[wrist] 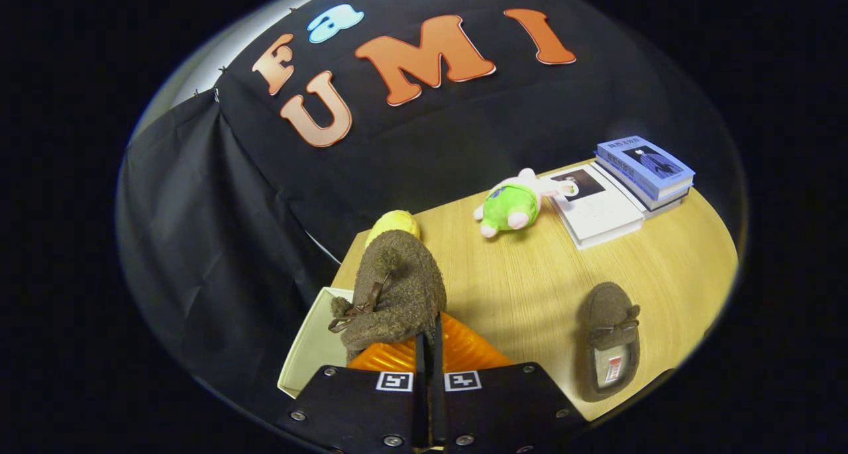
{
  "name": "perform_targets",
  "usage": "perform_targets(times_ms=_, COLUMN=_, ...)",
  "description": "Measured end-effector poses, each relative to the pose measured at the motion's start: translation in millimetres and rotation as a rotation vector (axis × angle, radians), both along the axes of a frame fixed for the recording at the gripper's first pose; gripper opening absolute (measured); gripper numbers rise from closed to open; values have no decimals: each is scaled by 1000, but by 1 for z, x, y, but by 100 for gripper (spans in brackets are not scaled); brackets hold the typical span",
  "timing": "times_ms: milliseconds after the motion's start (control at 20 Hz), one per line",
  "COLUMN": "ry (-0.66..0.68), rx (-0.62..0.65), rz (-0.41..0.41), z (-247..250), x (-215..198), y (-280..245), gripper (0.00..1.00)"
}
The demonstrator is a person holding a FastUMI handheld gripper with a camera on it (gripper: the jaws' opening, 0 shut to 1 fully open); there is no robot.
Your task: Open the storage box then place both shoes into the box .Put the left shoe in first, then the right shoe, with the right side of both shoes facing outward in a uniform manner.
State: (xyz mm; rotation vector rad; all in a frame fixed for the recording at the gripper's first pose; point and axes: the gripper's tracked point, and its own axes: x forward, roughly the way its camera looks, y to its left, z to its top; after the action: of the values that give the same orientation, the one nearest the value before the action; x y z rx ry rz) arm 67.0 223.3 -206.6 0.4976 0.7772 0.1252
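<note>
Held shoe [397,288], brown and fuzzy with a small bow, gripped at its rear edge between the orange fingers [467,351], closed on it with only a thin gap left between them. Raised clear of the tabletop [530,275], toe pointing away, partly above the white storage box [308,344], which sits just left of the fingers at the tabletop's near left edge and appears already open, pale interior facing up.

Second shoe [609,338] lying flat on the tabletop, well apart to the right, opening toward the fingers, not yet touched.

Step in hand, by judgement: carrying the first of the pair to the box; opening done, first placement not yet complete. Left or right foot not certain from this angle.

Next move calls for shifting leftward until fully over the box, turning so the right side faces outward, lowering inside the walls, then parting the fingers. Room to be kept beside it for the second shoe.

Beyond: yellow object [394,225] just behind the toe, plush toy [510,205], books [646,169], all clear of the path.
</note>
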Motion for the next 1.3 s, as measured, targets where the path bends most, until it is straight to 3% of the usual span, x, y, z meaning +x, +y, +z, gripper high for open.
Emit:
perform_targets(times_ms=250, ry=-10, rx=45, rz=52, z=14, x=9, y=49, gripper=3)
perform_targets(times_ms=650, ry=138, rx=115, rz=125, z=-31, x=-1, y=129, gripper=3)
perform_targets(times_ms=1300, ry=418, rx=109, rz=79, z=-111, x=-32, y=161, gripper=3)
